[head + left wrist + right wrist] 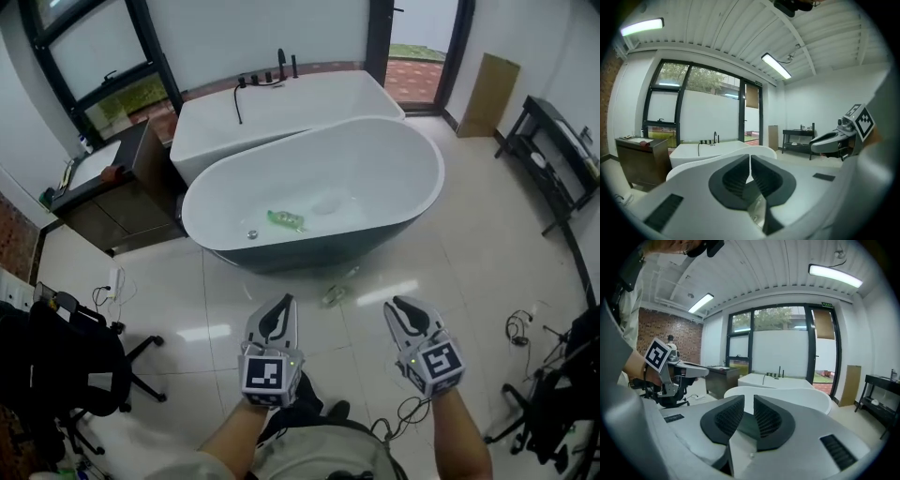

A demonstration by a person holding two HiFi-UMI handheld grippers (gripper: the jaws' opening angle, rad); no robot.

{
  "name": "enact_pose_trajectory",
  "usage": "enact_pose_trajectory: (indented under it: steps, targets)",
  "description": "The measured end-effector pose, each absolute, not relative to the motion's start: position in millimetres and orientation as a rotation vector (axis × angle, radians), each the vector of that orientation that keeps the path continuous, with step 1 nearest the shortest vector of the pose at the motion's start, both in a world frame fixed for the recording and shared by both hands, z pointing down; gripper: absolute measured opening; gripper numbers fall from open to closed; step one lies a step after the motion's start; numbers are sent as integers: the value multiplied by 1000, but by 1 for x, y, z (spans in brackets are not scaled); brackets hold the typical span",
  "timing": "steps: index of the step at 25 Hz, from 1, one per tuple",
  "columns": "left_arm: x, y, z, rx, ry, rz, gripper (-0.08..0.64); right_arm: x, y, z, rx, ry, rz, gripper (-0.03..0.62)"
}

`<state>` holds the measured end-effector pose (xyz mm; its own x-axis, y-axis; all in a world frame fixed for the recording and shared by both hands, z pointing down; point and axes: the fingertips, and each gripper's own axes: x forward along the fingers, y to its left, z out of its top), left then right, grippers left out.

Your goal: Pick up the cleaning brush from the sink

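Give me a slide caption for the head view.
Left gripper and right gripper, both empty, hover before an oval bathtub holding a green cleaning brush.

Bathroom setting: oval bathtub point(380, 173), rectangular bathtub point(281, 117) with taps point(272, 73), vanity cabinet point(131, 202).

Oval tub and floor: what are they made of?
Oval tub: probably acrylic or enamel, glossy white inside with a dark outer shell; smooth, seamless sheen.
Floor: polished pale tile, likely ceramic; faint joint lines and mirrored ceiling lights.

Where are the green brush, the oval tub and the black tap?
green brush point(286, 220), head view, its middle, on the tub floor.
oval tub point(394, 169), head view, its bare inner wall.
black tap point(280, 62), head view, its upright spout.
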<state>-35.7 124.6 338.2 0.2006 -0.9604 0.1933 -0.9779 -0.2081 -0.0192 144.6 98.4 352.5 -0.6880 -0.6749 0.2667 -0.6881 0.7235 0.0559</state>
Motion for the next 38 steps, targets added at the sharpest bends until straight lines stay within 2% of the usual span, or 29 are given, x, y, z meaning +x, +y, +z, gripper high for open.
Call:
enact_pose_trajectory:
  steps: [4,13,18,23,28,30,38]
  targets:
    - [-63,77,360,2336,-1866,252,14,110,53,367,1030,-2612,66,50]
    - [-98,19,394,2264,-1917,291,15,58,-24,417,733,-2548,-54,107]
    - [-90,-20,414,2146,-2027,380,15,51,-64,456,442,-2531,-108,130]
    - [-84,-66,436,2014,-2115,318,14,44,-111,498,203,-2488,-159,153]
    - [-80,-113,506,1926,-2149,340,14,50,-157,580,43,-2406,-165,175]
    - [-90,-130,550,1907,-2149,341,14,42,-169,627,-17,-2349,-189,195]
    - [-126,-172,714,1782,-2126,390,14,2,-218,802,-181,-2193,-265,208]
